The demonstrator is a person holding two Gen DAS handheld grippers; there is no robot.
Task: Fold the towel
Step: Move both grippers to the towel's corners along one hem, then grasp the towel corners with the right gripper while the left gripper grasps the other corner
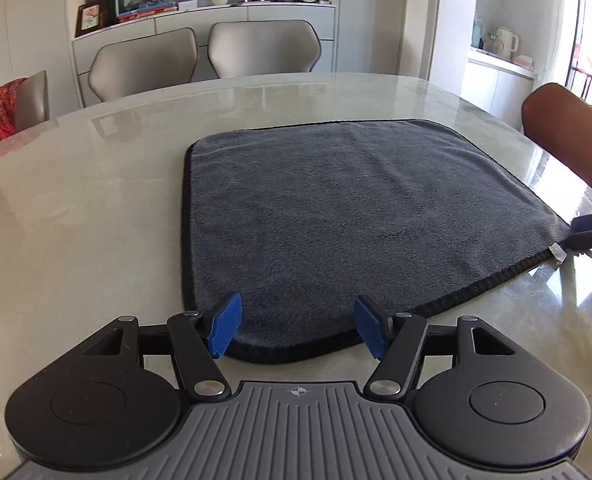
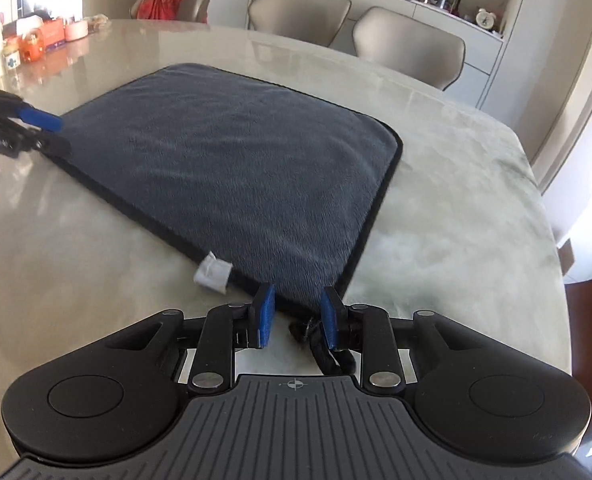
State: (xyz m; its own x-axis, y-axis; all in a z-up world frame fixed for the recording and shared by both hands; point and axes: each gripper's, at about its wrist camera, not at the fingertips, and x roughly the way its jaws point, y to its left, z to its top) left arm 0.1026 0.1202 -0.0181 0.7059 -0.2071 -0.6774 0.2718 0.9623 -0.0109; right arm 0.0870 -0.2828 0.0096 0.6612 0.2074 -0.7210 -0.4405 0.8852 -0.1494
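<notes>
Blue-padded tongs gape over towel corner.

Glossy marble table; grey towel flat on it; clutter at far end

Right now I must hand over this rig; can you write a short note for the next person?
Left gripper: open, at the towel's near left corner, cloth edge between the pads but not pinched.
Right gripper: open, narrower gap, at the near right corner beside the white tag; the corner lies between the pads and a dark loop hangs under it.
Towel: flat and unfolded on the table, all four corners down.
Done: both grippers lined up on the near edge.
Left: pinch both corners, lift, carry them to the far edge, release, smooth.
</notes>
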